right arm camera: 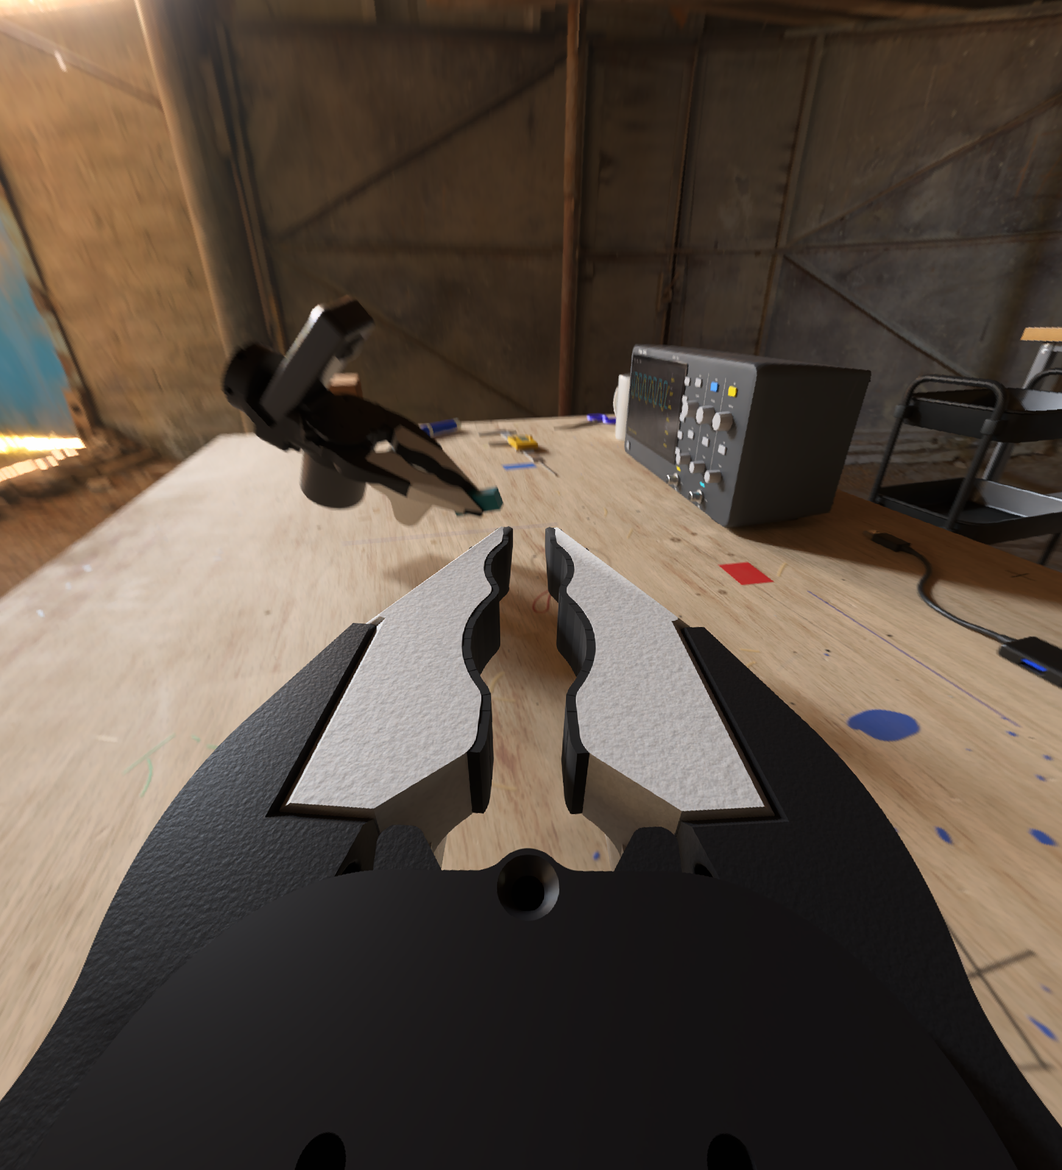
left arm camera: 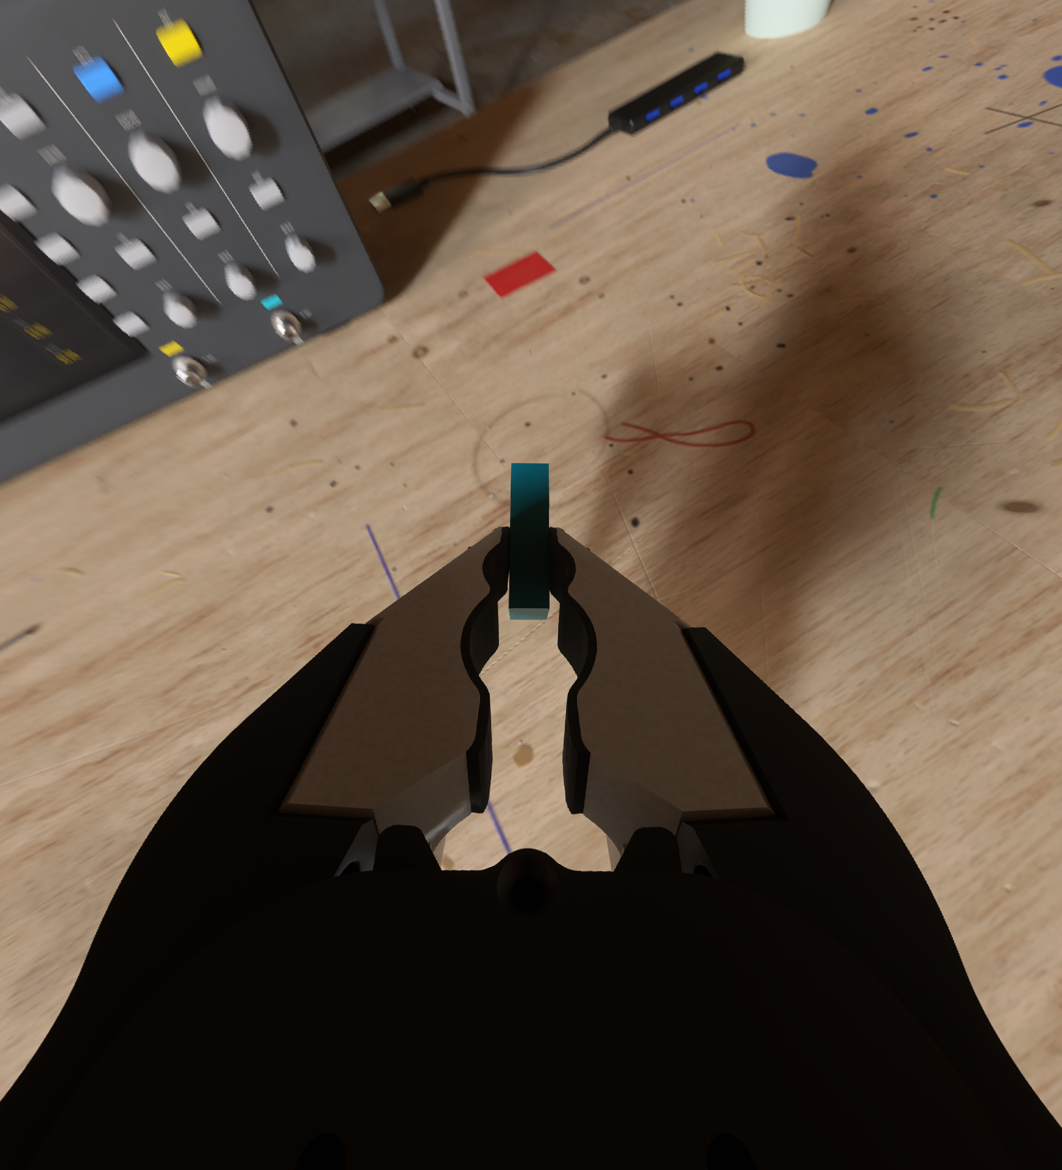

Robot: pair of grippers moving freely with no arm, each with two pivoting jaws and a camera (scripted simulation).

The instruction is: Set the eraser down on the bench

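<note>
My left gripper (left arm camera: 529, 537) is shut on a teal eraser (left arm camera: 529, 497), which stands up between the fingertips and sticks out past them. It hangs a little above the wooden bench (left arm camera: 800, 665), tilted down toward it. In the right wrist view, the left gripper (right arm camera: 474, 502) floats above the bench (right arm camera: 135, 633) with the eraser (right arm camera: 490, 500) at its tip. My right gripper (right arm camera: 529, 537) is just in front of it, low over the bench. Its jaws stand a narrow gap apart with nothing between them.
A dark oscilloscope (left arm camera: 104, 221) stands at the left and also shows in the right wrist view (right arm camera: 756, 437). A black USB hub (left arm camera: 674, 92) with its cable, a red patch (left arm camera: 520, 273) and a white cup (left arm camera: 781, 16) are farther off. A metal cart (right arm camera: 990, 456) stands beyond the bench edge.
</note>
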